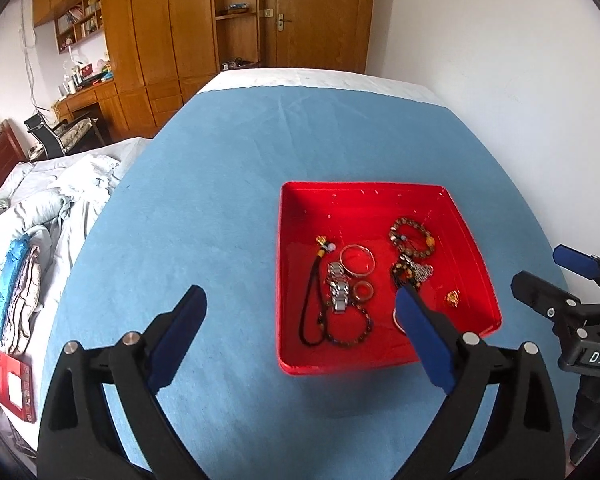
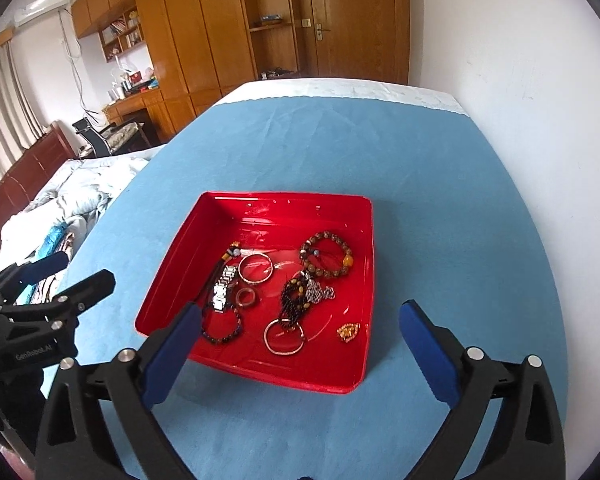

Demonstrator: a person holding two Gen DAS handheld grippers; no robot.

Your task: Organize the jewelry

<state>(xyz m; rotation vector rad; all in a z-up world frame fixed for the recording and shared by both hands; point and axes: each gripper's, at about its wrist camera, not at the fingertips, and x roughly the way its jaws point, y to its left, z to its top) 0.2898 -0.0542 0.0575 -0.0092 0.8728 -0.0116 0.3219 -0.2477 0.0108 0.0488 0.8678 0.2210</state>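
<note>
A shallow square red plastic tray (image 2: 204,240) sits on a blue cloth-covered table (image 2: 440,200), towards its near right part, and all the jewelry lies inside it. At the far right of the tray rests a brown wooden bead bracelet with amber beads (image 2: 327,255); just nearer lies a tangle of dark beads and silver chain (image 2: 305,295). On the left are a silver metal link watch band (image 2: 222,289), a thin silver bangle (image 2: 255,267), a small brownish ring (image 2: 245,297), and a dark bead strand (image 2: 222,330) that curls near the tray's near edge. A small gold trinket (image 2: 348,332) sits alone at the near right.

The right wrist view shows a second silver bangle (image 2: 284,336) whole; in the left wrist view, a blue pad (image 1: 420,332) of the left gripper (image 1: 300,336) covers most of it.

Both claws hang above the table with their blue-padded fingers spread wide and nothing between them. The right gripper (image 2: 300,354) faces the tray's near edge.

Only the left view shows a red box (image 1: 15,388) beside folded cloth on the bed (image 1: 40,216) to the left. Only the right view shows curtains (image 2: 0,100) and a white air conditioner (image 2: 42,6) on the far left wall.
</note>
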